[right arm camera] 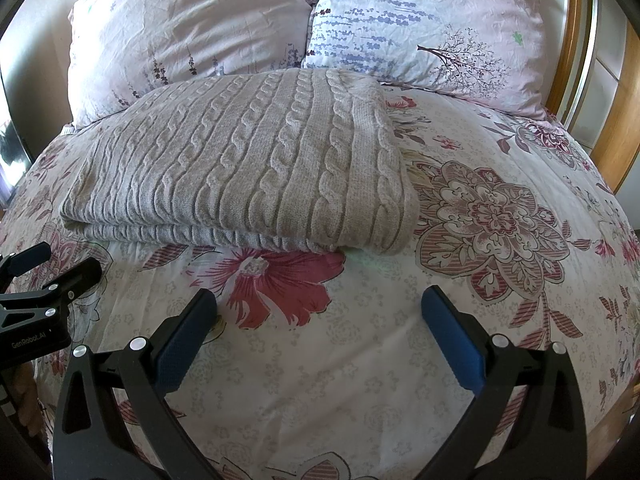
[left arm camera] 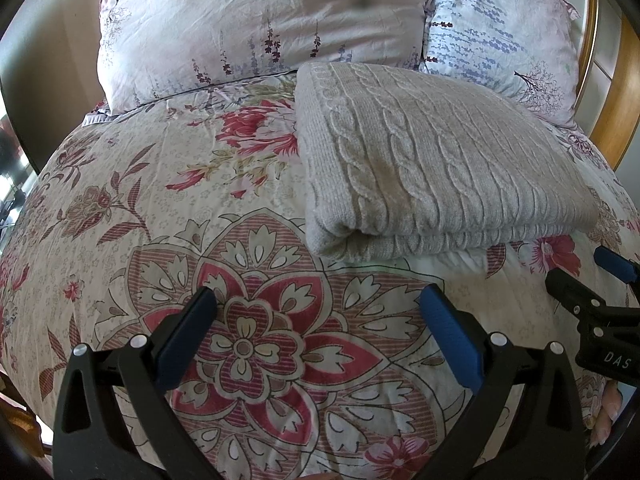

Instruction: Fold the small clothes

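A grey cable-knit sweater [left arm camera: 432,160] lies folded into a thick rectangle on the flowered bedspread [left arm camera: 160,208], just before the pillows. It also shows in the right wrist view [right arm camera: 248,160]. My left gripper [left arm camera: 318,304] is open and empty, held above the bedspread in front of the sweater's left corner. My right gripper [right arm camera: 318,304] is open and empty, in front of the sweater's right corner. Each gripper shows at the edge of the other's view: the right one in the left wrist view [left arm camera: 592,276], the left one in the right wrist view [right arm camera: 52,268].
Two flowered pillows [left arm camera: 256,24] [left arm camera: 504,36] lean at the head of the bed behind the sweater. A wooden bed frame [right arm camera: 616,120] runs along the right side. The bedspread [right arm camera: 320,360] lies flat in front of the sweater.
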Available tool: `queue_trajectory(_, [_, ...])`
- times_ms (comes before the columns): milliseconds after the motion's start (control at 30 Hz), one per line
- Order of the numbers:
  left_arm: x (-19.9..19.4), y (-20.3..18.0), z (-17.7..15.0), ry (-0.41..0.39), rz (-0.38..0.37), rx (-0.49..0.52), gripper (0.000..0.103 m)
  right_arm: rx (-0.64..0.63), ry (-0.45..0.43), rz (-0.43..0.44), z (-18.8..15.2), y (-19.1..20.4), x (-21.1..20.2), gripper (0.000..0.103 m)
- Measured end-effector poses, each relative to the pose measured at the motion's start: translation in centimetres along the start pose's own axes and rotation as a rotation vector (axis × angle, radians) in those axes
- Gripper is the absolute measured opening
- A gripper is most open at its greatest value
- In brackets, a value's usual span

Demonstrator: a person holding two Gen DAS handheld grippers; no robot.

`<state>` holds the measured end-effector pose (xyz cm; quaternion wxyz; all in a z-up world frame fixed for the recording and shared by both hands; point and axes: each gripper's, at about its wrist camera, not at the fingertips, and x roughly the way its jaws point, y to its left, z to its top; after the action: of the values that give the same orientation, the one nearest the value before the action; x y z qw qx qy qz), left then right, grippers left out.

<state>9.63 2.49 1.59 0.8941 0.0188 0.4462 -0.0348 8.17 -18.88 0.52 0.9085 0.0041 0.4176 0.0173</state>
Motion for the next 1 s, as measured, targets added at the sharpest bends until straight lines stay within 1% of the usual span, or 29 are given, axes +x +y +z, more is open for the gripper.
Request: queue_trajectory(1000, [0.11, 0.03, -0.04, 0.007, 0.003, -0.005, 0.101, 0.002, 0.0, -0.002, -0.01, 0.03, -0.01, 0.102])
